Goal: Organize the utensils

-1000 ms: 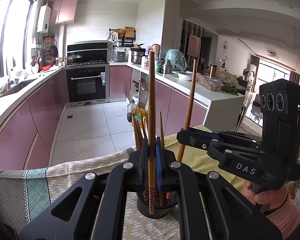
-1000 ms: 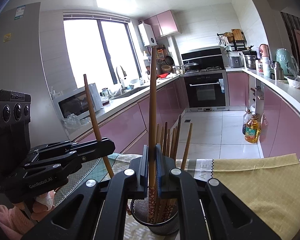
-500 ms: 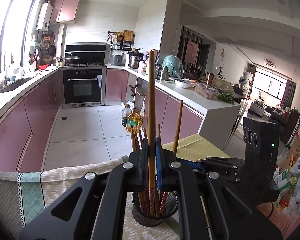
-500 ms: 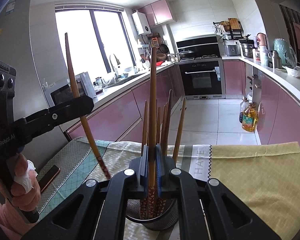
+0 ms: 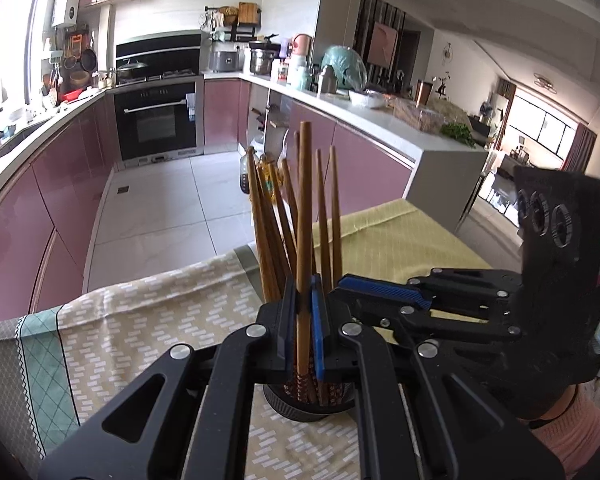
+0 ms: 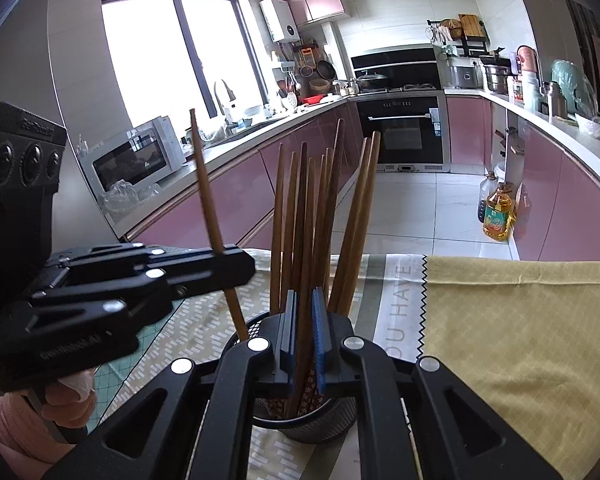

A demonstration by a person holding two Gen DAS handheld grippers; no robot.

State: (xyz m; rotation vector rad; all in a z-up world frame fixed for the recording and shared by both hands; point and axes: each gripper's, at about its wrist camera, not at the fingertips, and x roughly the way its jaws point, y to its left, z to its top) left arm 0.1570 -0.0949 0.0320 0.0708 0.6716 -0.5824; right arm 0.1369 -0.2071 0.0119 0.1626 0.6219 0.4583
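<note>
A black mesh utensil holder (image 6: 320,420) stands on the patterned tablecloth (image 5: 160,320) and holds several wooden chopsticks (image 6: 320,216). My left gripper (image 5: 303,316) is shut on one wooden chopstick (image 5: 302,220), whose patterned lower end reaches into the holder (image 5: 300,406). In the right wrist view the same gripper (image 6: 240,268) holds that chopstick (image 6: 206,184) at a slant over the holder's rim. My right gripper (image 6: 304,328) is slightly open right above the holder, with a chopstick (image 6: 302,240) standing loose between its fingers. It shows from the side in the left wrist view (image 5: 342,284).
A yellow cloth (image 6: 520,320) covers the right part of the table. Beyond the table edge lie the tiled kitchen floor, pink cabinets, an oven (image 6: 400,128), a microwave (image 6: 136,156) and oil bottles (image 6: 496,216) on the floor.
Both grippers have come down to the holder. The right gripper has opened and let its chopstick drop in among the others. The left chopstick's lower end has come over the rim into the holder.
</note>
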